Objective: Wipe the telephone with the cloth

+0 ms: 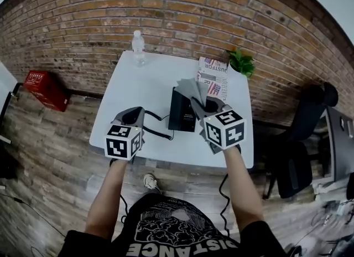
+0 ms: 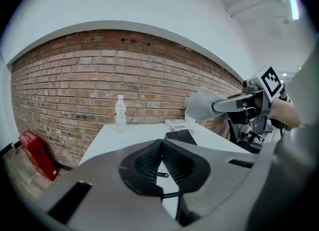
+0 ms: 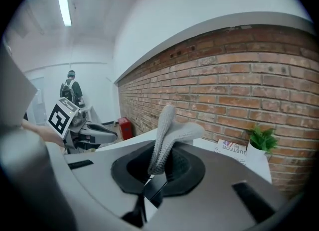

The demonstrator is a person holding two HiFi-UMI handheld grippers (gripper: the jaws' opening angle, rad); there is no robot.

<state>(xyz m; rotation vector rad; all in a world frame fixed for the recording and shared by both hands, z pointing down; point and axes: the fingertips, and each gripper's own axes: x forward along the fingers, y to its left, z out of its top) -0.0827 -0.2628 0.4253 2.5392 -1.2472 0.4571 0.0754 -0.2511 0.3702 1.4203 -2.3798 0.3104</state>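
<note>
Grey knit cloth (image 3: pixel 167 130), folded over, pinched in right tool (image 3: pixel 160 168).

- A black desk telephone (image 1: pixel 180 112) sits near the centre of the white rectangular counter (image 1: pixel 138 87).
- The right tool (image 1: pixel 211 106), at the telephone's 3 o'clock, grips a crumpled grey cloth (image 1: pixel 191 90) that lies over the telephone's far end.
- The left tool (image 1: pixel 133 116) hovers at its 9 o'clock, beside the black coiled cord (image 1: pixel 157 134).
- A clear plastic water bottle (image 1: pixel 138 47) stands at the counter's 11 o'clock.
- A printed magazine (image 1: pixel 213 76) lies at 1 o'clock.

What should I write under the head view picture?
Right gripper holds a cloth above the telephone on a white table; left gripper shut.
</note>
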